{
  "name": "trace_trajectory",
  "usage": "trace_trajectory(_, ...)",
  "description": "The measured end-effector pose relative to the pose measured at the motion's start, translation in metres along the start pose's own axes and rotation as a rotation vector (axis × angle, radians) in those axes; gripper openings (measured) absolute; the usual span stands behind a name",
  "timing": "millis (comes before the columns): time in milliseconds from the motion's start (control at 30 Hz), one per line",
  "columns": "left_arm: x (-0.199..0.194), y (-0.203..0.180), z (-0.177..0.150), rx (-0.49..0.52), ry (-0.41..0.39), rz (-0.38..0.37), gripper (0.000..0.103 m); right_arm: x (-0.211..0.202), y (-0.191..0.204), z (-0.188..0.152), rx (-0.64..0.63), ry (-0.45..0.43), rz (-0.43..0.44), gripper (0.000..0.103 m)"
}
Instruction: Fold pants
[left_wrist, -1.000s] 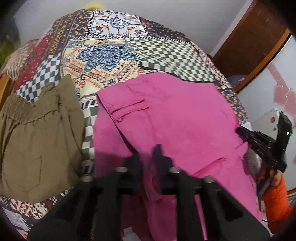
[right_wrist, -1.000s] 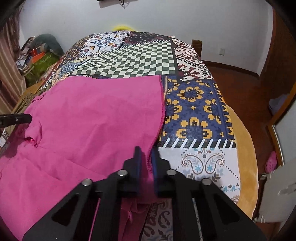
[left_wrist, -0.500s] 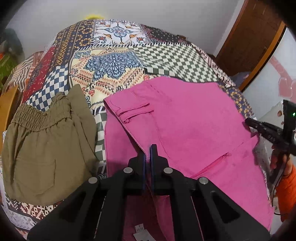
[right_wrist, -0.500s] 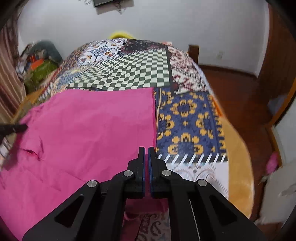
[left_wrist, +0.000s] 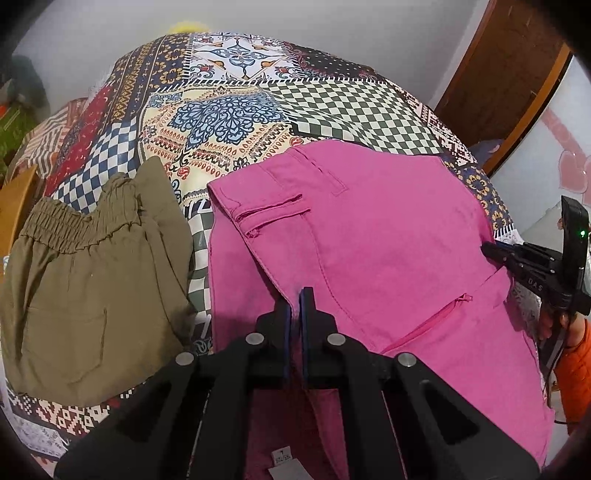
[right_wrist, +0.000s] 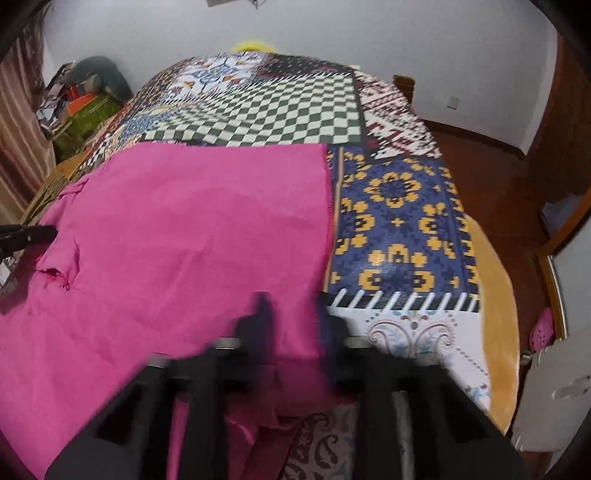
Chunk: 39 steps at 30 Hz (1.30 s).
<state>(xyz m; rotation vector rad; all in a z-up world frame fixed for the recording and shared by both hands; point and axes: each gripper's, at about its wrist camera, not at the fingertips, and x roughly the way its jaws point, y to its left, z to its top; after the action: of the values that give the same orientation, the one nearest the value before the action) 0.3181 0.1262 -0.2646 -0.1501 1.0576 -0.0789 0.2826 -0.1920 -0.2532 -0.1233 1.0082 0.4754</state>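
Observation:
Pink pants (left_wrist: 369, 240) lie spread on a patchwork bedspread (left_wrist: 229, 110), waistband and pocket at the left. My left gripper (left_wrist: 294, 295) is shut on a fold of the pink pants near their front edge. In the right wrist view the pink pants (right_wrist: 177, 236) cover the left half of the bed. My right gripper (right_wrist: 291, 306) is blurred, its fingers apart, with pink cloth lying between them at the hem corner. The right gripper also shows in the left wrist view (left_wrist: 495, 253) at the pants' right edge.
Olive green pants (left_wrist: 85, 266) lie folded to the left of the pink ones. The bedspread (right_wrist: 399, 221) is bare on the right side, with a yellow bed edge (right_wrist: 495, 317) beyond it. Wooden floor and a door stand at the right.
Both grippers closed on the pink cloth half a second ago. Now the right gripper has opened and is moving; the left gripper stays shut on its fold.

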Motion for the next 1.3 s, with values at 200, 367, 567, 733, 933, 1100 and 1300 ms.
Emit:
trace_trajectory(200,-0.012,-0.001,-0.001,0.028,-0.046,0.05,0.004,-0.007,-0.002,0.001,-0.007,-0.038,-0.029,0.004)
trace_trajectory(367,-0.018,0.002,-0.004,0.03,-0.048,0.062,0.004,-0.013,-0.004,0.013,-0.014,-0.074,-0.032,0.004)
trace_trajectory(567,-0.009,0.009,-0.005,0.018,-0.018,0.058,0.004,-0.002,0.004,0.029,-0.069,-0.069,-0.073,0.003)
trace_trajectory(733,-0.014,0.013,-0.003,-0.016,-0.013,0.037,0.007,0.001,0.004,0.027,-0.077,-0.011,-0.067,0.006)
trace_trajectory(933,-0.03,0.008,0.0,-0.001,-0.031,0.081,0.01,-0.022,0.001,0.03,-0.053,-0.041,-0.061,0.028)
trace_trajectory(1100,-0.052,0.008,0.009,0.019,-0.074,0.109,0.011,-0.045,0.007,0.038,-0.068,-0.093,-0.059,0.031)
trace_trajectory(1300,-0.069,0.017,0.037,0.008,-0.127,0.119,0.027,-0.058,0.012,0.058,-0.08,-0.143,-0.049,0.042)
